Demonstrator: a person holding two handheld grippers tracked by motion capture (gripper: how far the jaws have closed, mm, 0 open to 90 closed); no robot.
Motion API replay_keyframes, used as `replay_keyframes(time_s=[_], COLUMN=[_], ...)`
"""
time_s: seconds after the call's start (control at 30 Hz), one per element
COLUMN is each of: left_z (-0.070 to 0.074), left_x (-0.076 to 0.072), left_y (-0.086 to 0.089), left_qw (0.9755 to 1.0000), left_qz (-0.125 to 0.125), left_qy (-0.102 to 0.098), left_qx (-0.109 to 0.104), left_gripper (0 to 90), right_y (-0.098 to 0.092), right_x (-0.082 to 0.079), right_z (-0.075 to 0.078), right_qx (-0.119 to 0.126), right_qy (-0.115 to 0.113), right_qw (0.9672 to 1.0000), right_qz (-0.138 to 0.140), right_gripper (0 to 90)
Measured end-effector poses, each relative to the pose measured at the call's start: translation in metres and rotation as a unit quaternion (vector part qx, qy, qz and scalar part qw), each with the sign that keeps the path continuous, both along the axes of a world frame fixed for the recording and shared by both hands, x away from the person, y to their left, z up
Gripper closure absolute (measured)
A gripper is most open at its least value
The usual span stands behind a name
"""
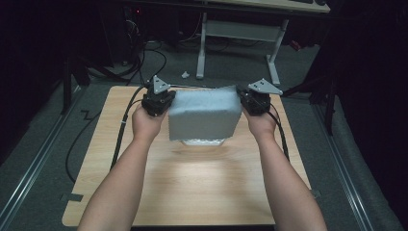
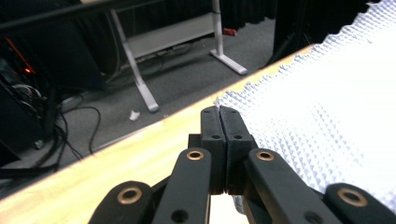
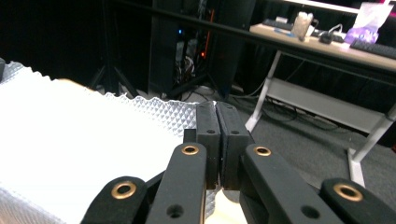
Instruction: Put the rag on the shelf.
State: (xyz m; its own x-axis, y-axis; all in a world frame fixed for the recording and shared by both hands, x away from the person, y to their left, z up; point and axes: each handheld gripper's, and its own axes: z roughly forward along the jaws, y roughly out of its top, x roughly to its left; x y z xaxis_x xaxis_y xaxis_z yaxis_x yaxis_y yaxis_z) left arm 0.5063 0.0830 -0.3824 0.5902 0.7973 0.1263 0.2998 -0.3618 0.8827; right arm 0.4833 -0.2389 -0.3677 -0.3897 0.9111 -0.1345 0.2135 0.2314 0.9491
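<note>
Two bare forearms with no sleeves, left gripper (image 1: 158,100) and right gripper (image 1: 254,100) both black, each topped by a grey three-cornered plate, black cable trailing from each, black jaw links with brass-coloured pivot rings

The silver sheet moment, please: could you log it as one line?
sheet: silver embossed sheet lifted over wooden table | left tongs: shut on its left edge | right tongs: shut on its right edge

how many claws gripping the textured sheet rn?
2. Left claw is shut on the sheet's left edge; right claw is shut on its right edge. The sheet hangs lifted between them above the table.
</note>
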Motion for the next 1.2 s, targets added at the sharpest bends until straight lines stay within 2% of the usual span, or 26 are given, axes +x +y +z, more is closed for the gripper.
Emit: replay_keyframes(time_s=[0.17, 0.4, 0.5, 0.53, 0.6, 0.7, 0.77, 0.93, 1.1, 1.2], left_z=[-0.012, -0.030, -0.041, -0.044, -0.049, -0.055, -0.057, -0.062, -0.072, -0.080], left_x=[-0.004, -0.017, -0.025, -0.027, -0.030, -0.034, -0.036, -0.037, -0.037, -0.038], left_y=[-0.002, 0.002, 0.005, 0.005, 0.007, 0.008, 0.007, 0.008, 0.009, 0.009], left_qw=[0.9998, 0.9994, 0.9990, 0.9989, 0.9985, 0.9978, 0.9975, 0.9967, 0.9962, 0.9955], left_qz=[-0.012, -0.027, -0.035, -0.036, -0.038, -0.041, -0.044, -0.049, -0.050, -0.049], left_qy=[0.007, 0.021, 0.025, 0.030, 0.032, 0.040, 0.040, 0.044, 0.057, 0.064], left_qx=[0.013, 0.001, -0.008, -0.009, -0.024, -0.032, -0.038, -0.047, -0.044, -0.049], left_gripper=[89.2, 89.2, 89.2, 89.2, 89.2, 89.2, 89.1, 89.0, 88.9, 88.9], right_y=[-0.001, -0.003, -0.003, -0.002, -0.001, -0.002, -0.002, 0.000, 0.000, 0.002], right_x=[0.001, -0.008, -0.016, -0.017, -0.021, -0.024, -0.026, -0.031, -0.031, -0.030], right_z=[-0.015, -0.036, -0.043, -0.046, -0.051, -0.056, -0.059, -0.065, -0.075, -0.080], right_qx=[-0.011, -0.013, -0.005, -0.011, -0.017, -0.016, -0.017, -0.024, -0.023, -0.027], right_qy=[0.019, 0.041, 0.042, 0.044, 0.047, 0.051, 0.059, 0.057, 0.070, 0.074], right_qw=[0.9997, 0.9991, 0.9991, 0.9989, 0.9987, 0.9984, 0.9980, 0.9978, 0.9971, 0.9967], right_qz=[-0.004, 0.001, 0.010, 0.013, 0.014, 0.017, 0.016, 0.021, 0.018, 0.020], right_gripper=[89.5, 89.5, 89.5, 89.5, 89.6, 89.6, 89.5, 89.5, 89.5, 89.5])
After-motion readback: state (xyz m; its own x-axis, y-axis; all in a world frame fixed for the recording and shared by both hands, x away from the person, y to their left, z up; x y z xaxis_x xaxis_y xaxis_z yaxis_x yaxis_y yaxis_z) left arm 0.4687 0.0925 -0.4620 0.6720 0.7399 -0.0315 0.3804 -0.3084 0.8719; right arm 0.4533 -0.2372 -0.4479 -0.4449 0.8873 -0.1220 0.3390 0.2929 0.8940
